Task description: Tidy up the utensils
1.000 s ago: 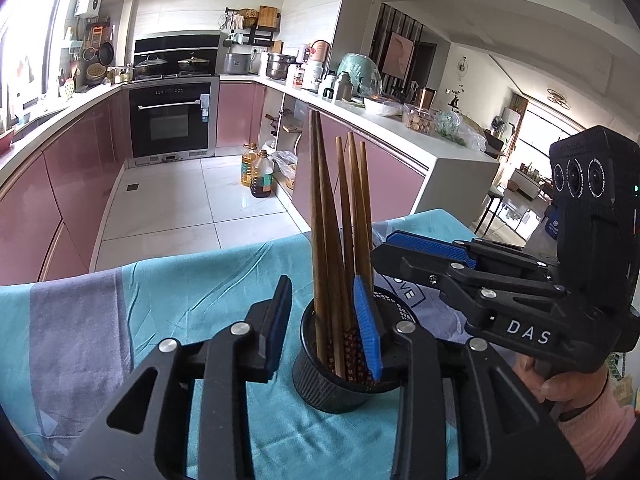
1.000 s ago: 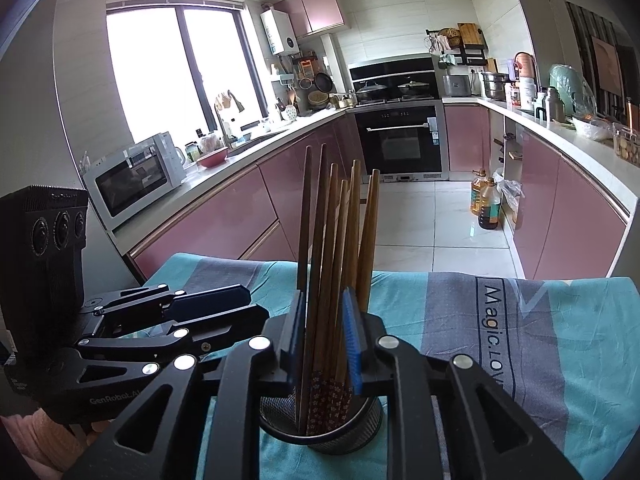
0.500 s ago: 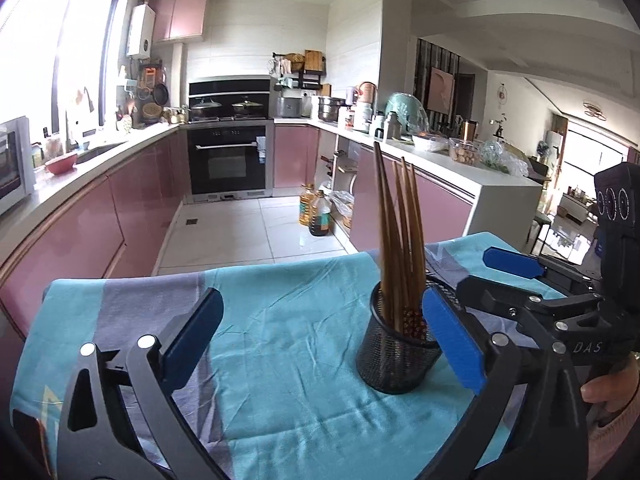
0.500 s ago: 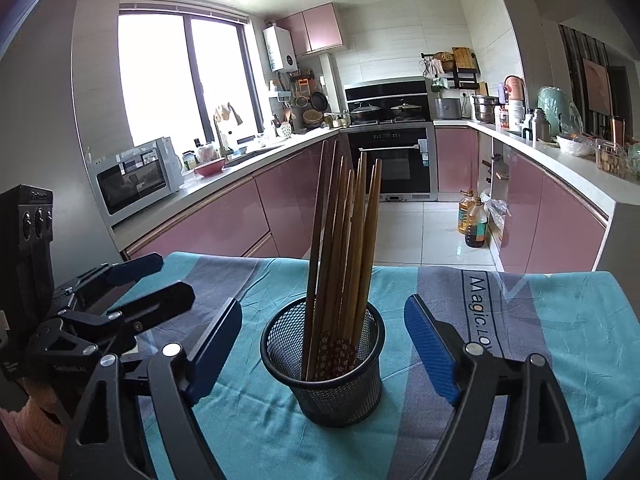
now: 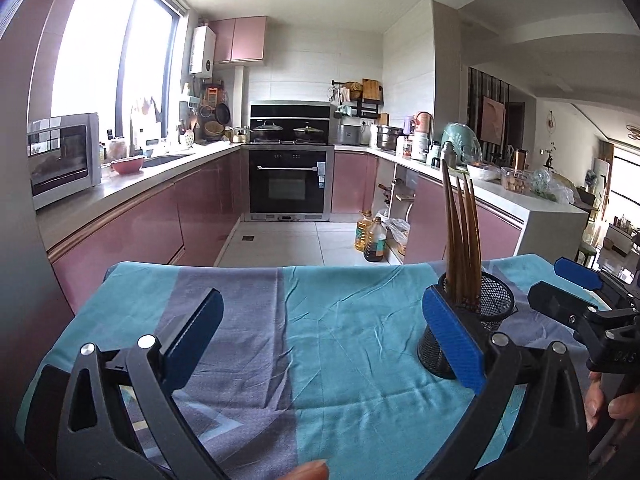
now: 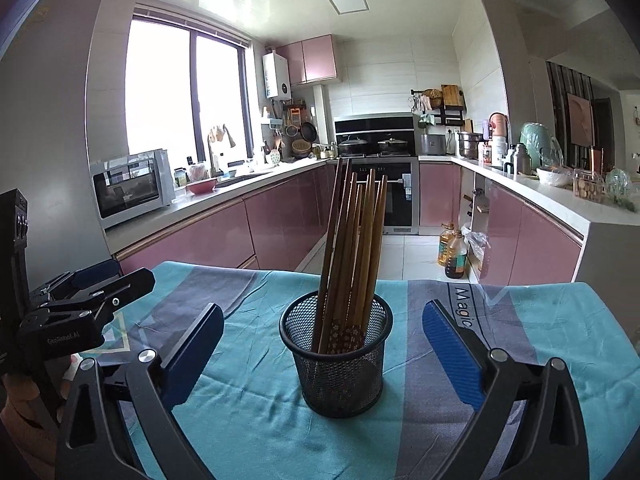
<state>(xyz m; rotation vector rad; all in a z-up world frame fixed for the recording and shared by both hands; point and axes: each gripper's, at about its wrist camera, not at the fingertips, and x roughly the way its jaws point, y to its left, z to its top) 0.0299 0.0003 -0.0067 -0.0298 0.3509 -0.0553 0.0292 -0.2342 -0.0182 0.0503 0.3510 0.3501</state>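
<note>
A black mesh holder (image 6: 336, 356) stands upright on the teal and grey tablecloth (image 6: 248, 408). Several brown wooden chopsticks (image 6: 352, 240) stand in it, leaning slightly. My right gripper (image 6: 320, 348) is open and empty, its blue pads either side of the holder and apart from it. My left gripper (image 5: 320, 344) is open and empty over bare cloth (image 5: 340, 340); the holder (image 5: 472, 332) with its chopsticks (image 5: 460, 240) sits behind its right pad. The right gripper shows at the left view's right edge (image 5: 576, 292), the left gripper at the right view's left edge (image 6: 104, 284).
The table's far edge drops to a tiled kitchen floor (image 5: 288, 240). Pink cabinets and counters run along both sides, with a microwave (image 6: 132, 188) on the left and an oven (image 5: 288, 184) at the back. Oil bottles (image 6: 452, 252) stand on the floor.
Both grippers have opened wide and pulled back from the holder. The left gripper has swung left, so the holder now sits at its right pad. The chopsticks stay in the holder.
</note>
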